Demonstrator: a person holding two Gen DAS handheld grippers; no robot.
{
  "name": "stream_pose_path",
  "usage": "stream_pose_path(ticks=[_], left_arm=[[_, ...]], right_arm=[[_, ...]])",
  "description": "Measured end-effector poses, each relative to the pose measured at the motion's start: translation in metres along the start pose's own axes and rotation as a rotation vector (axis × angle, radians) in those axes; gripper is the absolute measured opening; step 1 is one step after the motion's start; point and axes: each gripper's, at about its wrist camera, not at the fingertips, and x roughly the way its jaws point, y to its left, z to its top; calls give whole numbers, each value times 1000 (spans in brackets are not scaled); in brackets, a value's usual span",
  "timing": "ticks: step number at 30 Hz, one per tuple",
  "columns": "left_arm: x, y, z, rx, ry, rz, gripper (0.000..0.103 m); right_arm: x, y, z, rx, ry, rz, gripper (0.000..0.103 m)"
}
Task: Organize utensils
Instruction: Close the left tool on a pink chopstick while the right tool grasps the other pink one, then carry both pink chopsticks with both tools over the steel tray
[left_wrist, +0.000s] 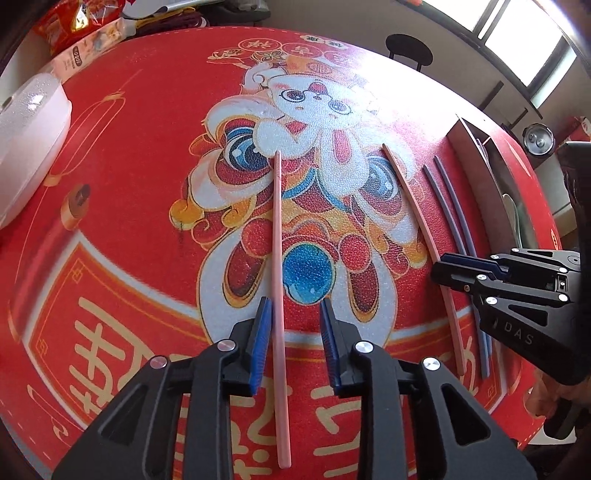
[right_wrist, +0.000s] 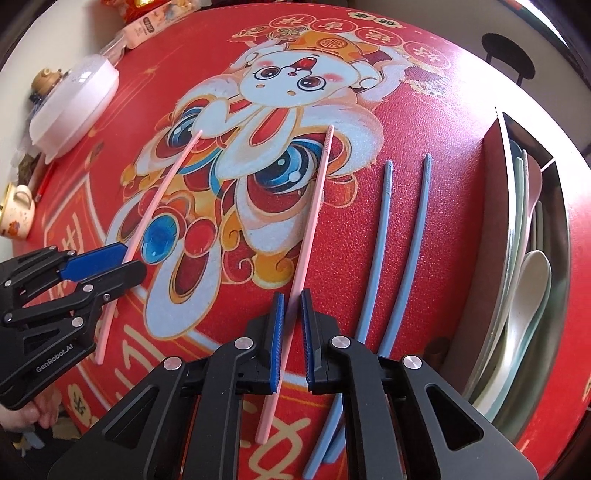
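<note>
Chopsticks lie on the red printed table mat (left_wrist: 122, 184): two pink and two blue, four in all. The left gripper (left_wrist: 295, 347) has its jaws apart, and the left pink chopstick (left_wrist: 277, 258) runs up between them, close against the left blue pad (left_wrist: 260, 347) and clear of the right one; nothing is clamped. That chopstick lies flat on the mat, its far tip on the cartoon rabbit print (left_wrist: 306, 110).

The right gripper (right_wrist: 291, 332) has its jaws drawn close around the right pink chopstick (right_wrist: 314, 210), the blue pads (right_wrist: 277, 343) lying against its sides. This chopstick also rests on the mat, slanting up and slightly right from the gripper, with its near end sticking out below the jaws.

Just right of the right gripper lie the two blue chopsticks (right_wrist: 380, 236), side by side and nearly parallel, a small gap between them, their near ends passing under the gripper body. Beyond them, at the mat's right edge, stands a utensil tray (right_wrist: 495, 155) with partitions; it holds pale spoons (right_wrist: 532, 280), one white one on top and greenish ones beneath, their exact count unclear.

On the far left sit a white lidded dish (right_wrist: 74, 107), a small brown teapot (right_wrist: 46, 79) and a cream mug (right_wrist: 16, 214). A tissue pack (left_wrist: 88, 48) and a red snack bag (left_wrist: 66, 22) lie at the table's far edge.
</note>
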Motion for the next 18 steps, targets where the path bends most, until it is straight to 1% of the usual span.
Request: stream_pose_path(ticks=[4,7,9,10,11,12,14,16,18], left_arm=[[1,-5,0,28,-5,25,25],[1,-4,0,30,-11,30,24],[0,-1,0,19,-11,35,15],[0,2,0,10,-11,32,12],[0,6,0,1,-10,25,7],[0,10,0,-10,-10,8,6],[-1,16,0,-32,-9,-24,6],[-2,19,0,-39,-14,-22,6],[-3,24,1,-68,-17,-29,6]], right_arm=[[2,1,0,5,-9,-13,9],[1,2,-2,0,-18,-13,9],[0,1,-3,4,-16,-9,9],[0,1,-3,5,-16,-8,9],[-1,1,-4,5,-16,-8,9],[-1,0,-5,4,-16,-6,9],[-2,-1,-7,8,-18,2,7],[-3,-3,-11,23,-18,14,6],[-5,-6,-14,34,-17,24,6]])
